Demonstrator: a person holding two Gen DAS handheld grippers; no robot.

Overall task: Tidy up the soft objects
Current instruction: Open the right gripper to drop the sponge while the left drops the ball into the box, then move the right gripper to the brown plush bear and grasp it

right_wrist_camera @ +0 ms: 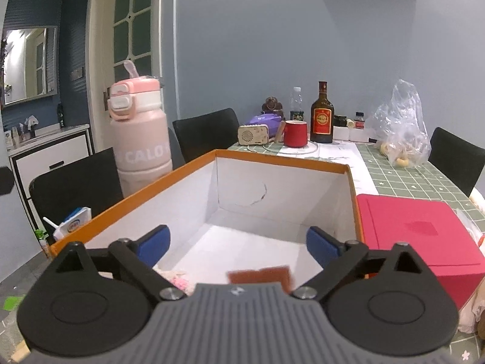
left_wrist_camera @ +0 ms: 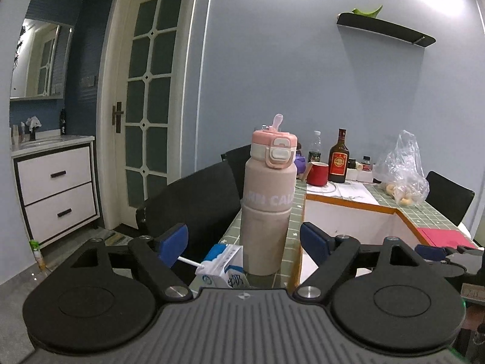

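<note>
Both tools stood wide open and held nothing. The right tool (right_wrist_camera: 238, 244) hung over the orange-rimmed box (right_wrist_camera: 282, 159) on the bench (right_wrist_camera: 403, 173), a red box (right_wrist_camera: 424, 236) just beside it. In the box lay a pale pink soft thing (right_wrist_camera: 180, 282) and a blurred brown cloth (right_wrist_camera: 260, 276), both near the tool's body. The left tool (left_wrist_camera: 244, 244) faced a pink bottle (left_wrist_camera: 268, 203) standing between its fingers without touching them, a milk carton (left_wrist_camera: 224, 265) at its foot.
</note>
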